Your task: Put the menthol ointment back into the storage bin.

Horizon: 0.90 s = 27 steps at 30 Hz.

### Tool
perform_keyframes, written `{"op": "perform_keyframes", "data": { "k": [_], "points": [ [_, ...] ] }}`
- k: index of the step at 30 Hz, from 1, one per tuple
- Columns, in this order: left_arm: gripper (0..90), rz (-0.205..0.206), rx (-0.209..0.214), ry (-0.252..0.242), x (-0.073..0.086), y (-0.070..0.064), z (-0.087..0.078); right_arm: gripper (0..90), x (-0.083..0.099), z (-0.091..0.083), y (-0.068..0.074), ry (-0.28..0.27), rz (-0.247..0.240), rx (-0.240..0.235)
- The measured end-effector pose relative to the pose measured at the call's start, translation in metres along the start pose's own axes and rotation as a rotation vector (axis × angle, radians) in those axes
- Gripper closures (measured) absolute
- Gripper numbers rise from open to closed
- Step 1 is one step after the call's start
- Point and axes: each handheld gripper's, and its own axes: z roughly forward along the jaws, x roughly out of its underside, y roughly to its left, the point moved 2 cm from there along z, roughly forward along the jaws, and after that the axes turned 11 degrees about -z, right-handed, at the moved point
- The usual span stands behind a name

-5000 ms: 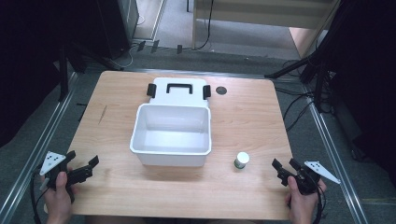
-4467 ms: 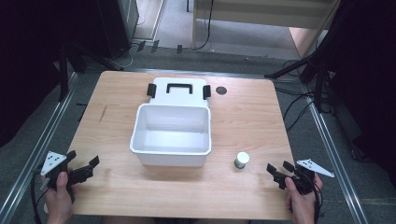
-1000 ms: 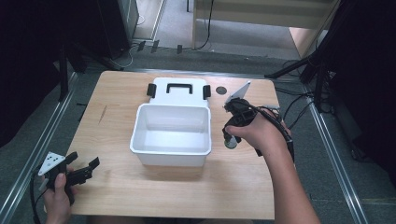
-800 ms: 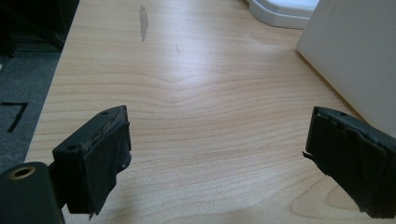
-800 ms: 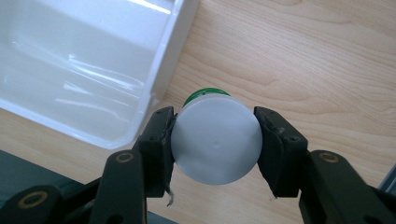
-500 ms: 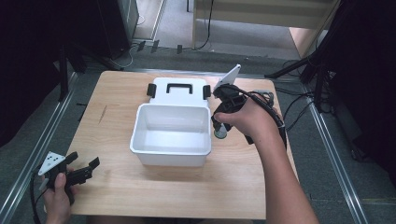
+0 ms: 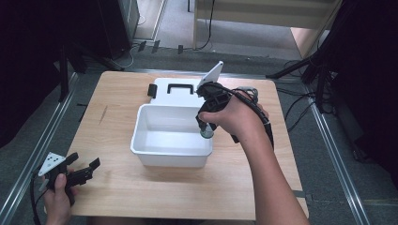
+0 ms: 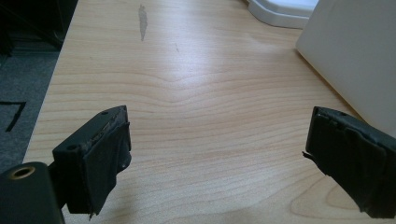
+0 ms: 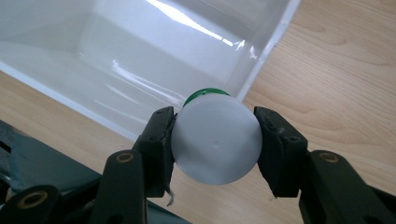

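A small white bottle with a green cap (image 9: 215, 139) is clamped between the jaws of my right gripper (image 9: 214, 140). In the high view that right gripper (image 7: 206, 131) points down and holds the bottle (image 7: 206, 133) over the right rim of the open white box (image 7: 141, 126). The box's inside looks bare. My left gripper (image 7: 87, 171) rests low at the table's front left corner, open, with only wood between its jaws. The left gripper view has that left gripper (image 8: 219, 154) facing the box's near wall (image 8: 355, 51).
The box's white lid (image 7: 162, 96) with a black handle (image 7: 180, 87) lies flat behind the box. The wooden table (image 7: 117, 192) has free surface along its front and left side. Metal rails and cables run on the floor on both sides.
My right gripper took the bottle from the table's front right and carried it up and left to the box's right rim. The left gripper has stayed put.
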Motion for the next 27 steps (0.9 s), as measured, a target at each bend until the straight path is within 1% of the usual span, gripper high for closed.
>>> {"op": "perform_keyframes", "data": {
  "k": [6,10,16,22,23,24,25,27],
  "points": [
    [7.4,0.000,0.000,0.000,0.000,0.000,0.000,51.9,-0.007,0.004,0.013,0.007,-0.023,-0.014],
    [7.4,0.000,0.001,0.000,0.000,0.000,0.000,51.9,-0.010,0.008,0.017,0.015,-0.029,-0.019],
    [7.4,-0.003,0.001,-0.001,0.000,0.000,0.000,51.9,-0.013,0.015,0.019,0.021,-0.041,-0.029],
    [7.4,-0.003,0.001,-0.001,0.000,0.000,0.000,51.9,-0.013,0.025,0.019,0.024,-0.052,-0.035],
    [7.4,-0.003,0.001,0.000,0.000,0.000,0.000,51.9,-0.012,0.029,0.019,0.027,-0.048,-0.039],
    [7.4,-0.003,0.001,-0.001,0.000,0.000,0.000,51.9,-0.012,0.029,0.019,0.027,-0.048,-0.039],
    [7.4,-0.003,0.001,-0.001,0.000,0.000,0.000,51.9,-0.012,0.031,0.019,0.026,-0.053,-0.041],
    [7.4,-0.002,0.001,0.000,0.000,0.000,0.000,51.9,-0.011,0.035,0.019,0.035,-0.046,-0.041]
  ]
}}
